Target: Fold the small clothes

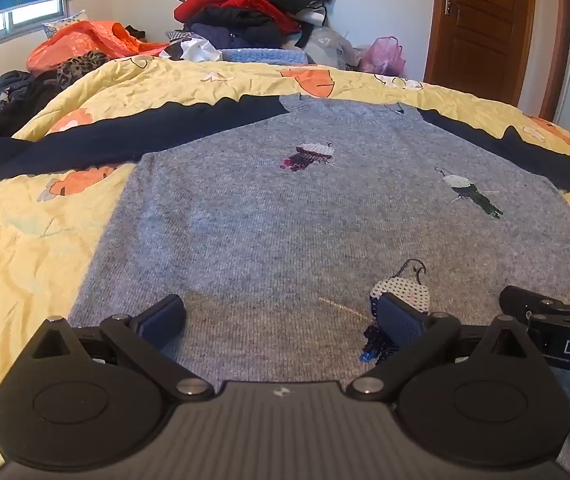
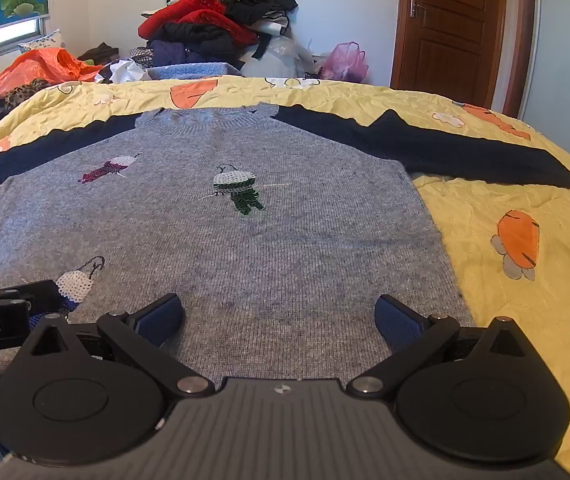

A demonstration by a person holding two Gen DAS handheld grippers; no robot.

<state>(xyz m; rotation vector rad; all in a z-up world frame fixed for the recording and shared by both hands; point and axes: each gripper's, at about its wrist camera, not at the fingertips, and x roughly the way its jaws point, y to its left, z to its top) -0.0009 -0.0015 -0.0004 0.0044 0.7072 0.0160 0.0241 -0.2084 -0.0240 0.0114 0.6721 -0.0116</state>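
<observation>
A small grey knitted sweater (image 1: 285, 216) (image 2: 221, 240) with dark navy sleeves lies flat on the yellow quilt, neck away from me, sleeves spread to both sides. Sequin figures decorate its front. My left gripper (image 1: 281, 320) hovers open over the hem, left of centre, nothing between its blue pads. My right gripper (image 2: 281, 320) hovers open over the hem's right part, also with nothing in it. Each gripper's side shows at the other view's edge.
The yellow quilt (image 2: 505, 184) with orange prints covers the bed. A tall pile of clothes (image 1: 253, 4) stands at the far side, with an orange bag (image 1: 81, 44) and a pink bag (image 1: 385, 56) beside it. A wooden door (image 2: 453, 20) is at back right.
</observation>
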